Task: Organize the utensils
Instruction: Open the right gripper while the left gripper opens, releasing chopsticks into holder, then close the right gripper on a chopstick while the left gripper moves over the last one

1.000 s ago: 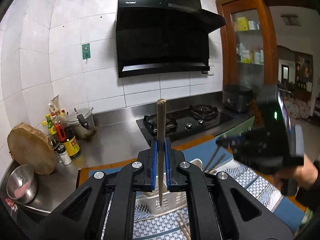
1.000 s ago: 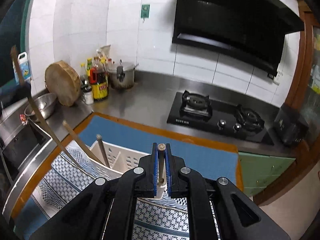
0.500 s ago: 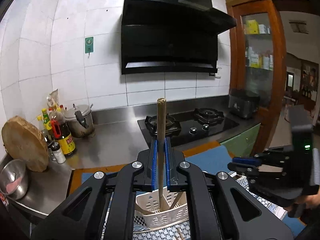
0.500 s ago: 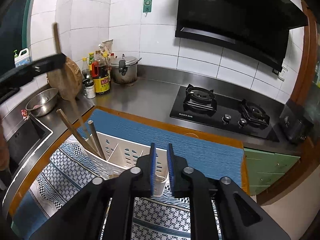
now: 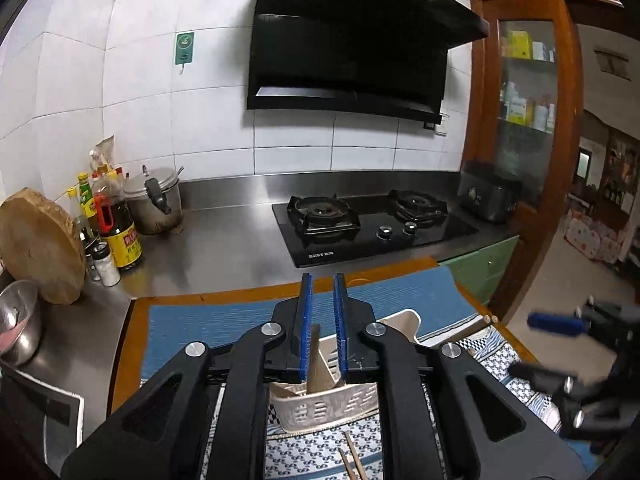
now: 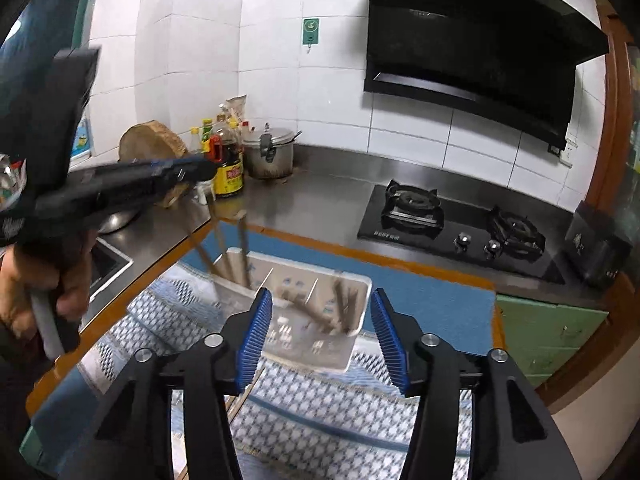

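Left wrist view: left gripper (image 5: 322, 322) slightly parted, empty above the caddy (image 5: 332, 408); right gripper (image 6: 320, 338) wide, empty. Best grab the loose chopsticks (image 5: 352, 458) near their middle.

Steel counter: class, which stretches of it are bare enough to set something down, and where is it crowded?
Free: the steel counter between the grey pressure cooker and the black gas hob, down to the blue mat. Crowded: the left corner, with sauce bottles, round wooden chopping block and steel bowl.
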A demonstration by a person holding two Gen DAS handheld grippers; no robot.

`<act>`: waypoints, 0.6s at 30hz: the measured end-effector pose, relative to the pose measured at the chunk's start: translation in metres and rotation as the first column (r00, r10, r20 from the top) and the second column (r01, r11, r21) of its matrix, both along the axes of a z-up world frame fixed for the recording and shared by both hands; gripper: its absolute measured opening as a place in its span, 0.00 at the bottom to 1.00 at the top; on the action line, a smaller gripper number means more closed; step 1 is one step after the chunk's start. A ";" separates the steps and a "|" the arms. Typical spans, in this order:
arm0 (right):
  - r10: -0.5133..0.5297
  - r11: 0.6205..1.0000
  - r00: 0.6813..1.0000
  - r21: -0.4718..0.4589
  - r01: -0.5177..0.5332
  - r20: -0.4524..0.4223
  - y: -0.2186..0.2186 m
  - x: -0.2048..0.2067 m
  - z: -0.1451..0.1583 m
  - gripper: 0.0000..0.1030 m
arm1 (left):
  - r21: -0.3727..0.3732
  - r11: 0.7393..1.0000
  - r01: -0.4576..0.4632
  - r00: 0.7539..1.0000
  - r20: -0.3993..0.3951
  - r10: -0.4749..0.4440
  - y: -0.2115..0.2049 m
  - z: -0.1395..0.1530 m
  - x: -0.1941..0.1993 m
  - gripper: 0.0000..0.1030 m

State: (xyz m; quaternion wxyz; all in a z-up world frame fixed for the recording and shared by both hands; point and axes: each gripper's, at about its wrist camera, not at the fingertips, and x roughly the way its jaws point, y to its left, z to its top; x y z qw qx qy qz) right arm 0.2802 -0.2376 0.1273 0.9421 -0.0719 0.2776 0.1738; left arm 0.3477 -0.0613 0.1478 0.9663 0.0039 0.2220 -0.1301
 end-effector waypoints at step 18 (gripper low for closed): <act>0.051 0.997 0.942 0.066 -0.031 -0.331 0.063 -0.097 -0.171 0.33 | -0.034 0.994 -0.105 0.994 0.003 0.105 0.057 -0.048 -0.139 0.82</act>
